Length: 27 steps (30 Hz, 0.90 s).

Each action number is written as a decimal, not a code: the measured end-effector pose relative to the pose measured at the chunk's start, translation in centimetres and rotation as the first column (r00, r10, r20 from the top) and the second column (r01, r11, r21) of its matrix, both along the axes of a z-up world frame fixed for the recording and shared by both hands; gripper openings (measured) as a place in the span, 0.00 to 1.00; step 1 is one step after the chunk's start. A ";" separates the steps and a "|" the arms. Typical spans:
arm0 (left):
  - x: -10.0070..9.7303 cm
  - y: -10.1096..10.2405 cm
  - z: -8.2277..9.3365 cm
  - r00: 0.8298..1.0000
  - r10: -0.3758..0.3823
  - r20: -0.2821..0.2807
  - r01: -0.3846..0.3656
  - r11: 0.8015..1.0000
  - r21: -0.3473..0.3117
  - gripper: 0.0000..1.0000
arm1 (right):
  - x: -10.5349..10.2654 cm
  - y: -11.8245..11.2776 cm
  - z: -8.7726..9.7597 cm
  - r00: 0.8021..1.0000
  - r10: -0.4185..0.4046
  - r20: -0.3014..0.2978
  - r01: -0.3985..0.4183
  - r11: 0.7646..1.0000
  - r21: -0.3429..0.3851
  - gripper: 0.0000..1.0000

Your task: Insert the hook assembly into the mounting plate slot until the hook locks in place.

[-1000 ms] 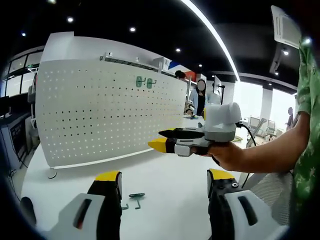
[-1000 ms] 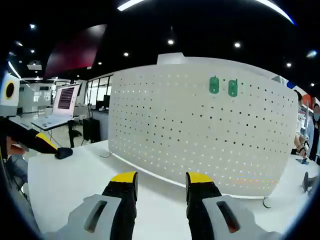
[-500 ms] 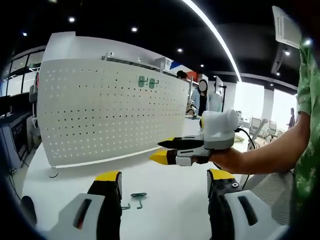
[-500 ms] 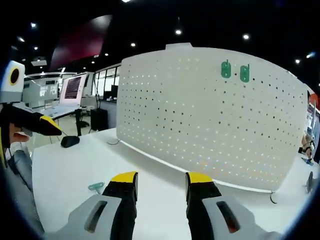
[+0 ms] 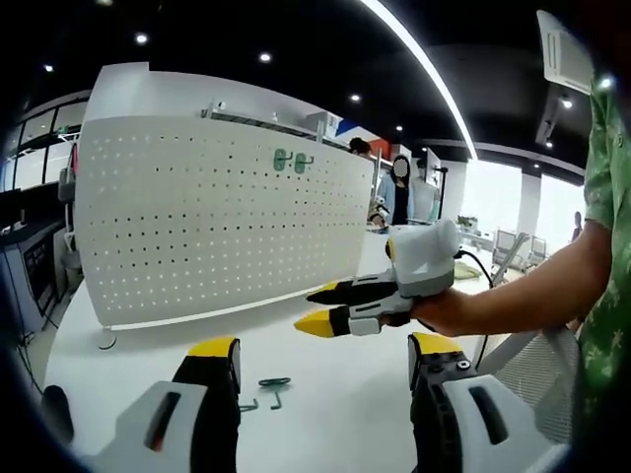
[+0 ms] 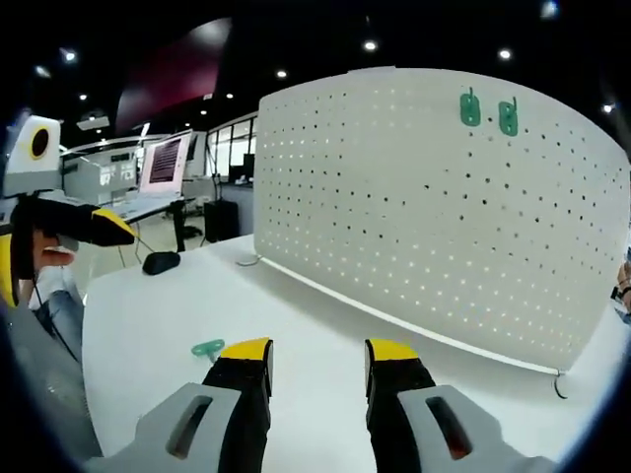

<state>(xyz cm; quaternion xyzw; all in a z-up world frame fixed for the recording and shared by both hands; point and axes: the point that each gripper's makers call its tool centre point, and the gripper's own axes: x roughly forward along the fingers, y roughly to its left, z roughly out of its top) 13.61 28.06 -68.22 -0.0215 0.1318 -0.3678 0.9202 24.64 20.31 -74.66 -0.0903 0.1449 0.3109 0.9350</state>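
Observation:
A white perforated mounting plate [image 5: 197,227] [image 6: 444,217] stands upright on the white table [image 5: 325,370]. Two green hooks [image 5: 291,160] [image 6: 488,108] hang near its top edge. A loose green hook assembly [image 5: 273,384] [image 6: 208,348] lies flat on the table, just past my left gripper's left jaw and just left of my right gripper's left jaw. My left gripper [image 5: 323,347] [image 6: 113,227] is open with nothing between its jaws. My right gripper [image 6: 317,350] [image 5: 314,307], held in a hand, hovers above the table, open and holding nothing.
A black mouse-like object [image 6: 158,262] lies at the table's far edge, with a monitor [image 6: 163,163] behind it. The plate's feet [image 5: 102,343] [image 6: 560,386] rest on the table. People stand in the background past the plate [image 5: 394,192]. A green sleeve [image 5: 606,246] is at the right.
My right gripper has dipped lower toward the table, and the loose green hook has come into its view. The left gripper has barely moved.

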 end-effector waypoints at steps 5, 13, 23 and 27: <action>0.0 0.1 0.0 1.000 0.003 -0.002 -0.003 1.000 0.002 0.71 | -0.4 0.6 -0.8 0.997 0.057 -0.049 -0.056 0.998 0.014 0.37; 0.0 0.2 -0.2 1.000 0.010 -0.007 -0.010 1.000 0.007 0.71 | -1.1 1.4 -2.1 0.984 0.152 -0.094 -0.155 0.988 -0.018 0.37; 0.2 0.3 -0.4 1.000 0.016 -0.012 -0.016 1.000 0.010 0.71 | -1.6 2.9 -3.3 0.963 0.240 -0.127 -0.248 0.967 -0.053 0.28; 0.2 0.4 -0.4 1.000 0.020 -0.014 -0.020 1.000 0.011 0.71 | -1.9 3.5 -4.2 0.949 0.276 -0.152 -0.289 0.955 -0.070 0.24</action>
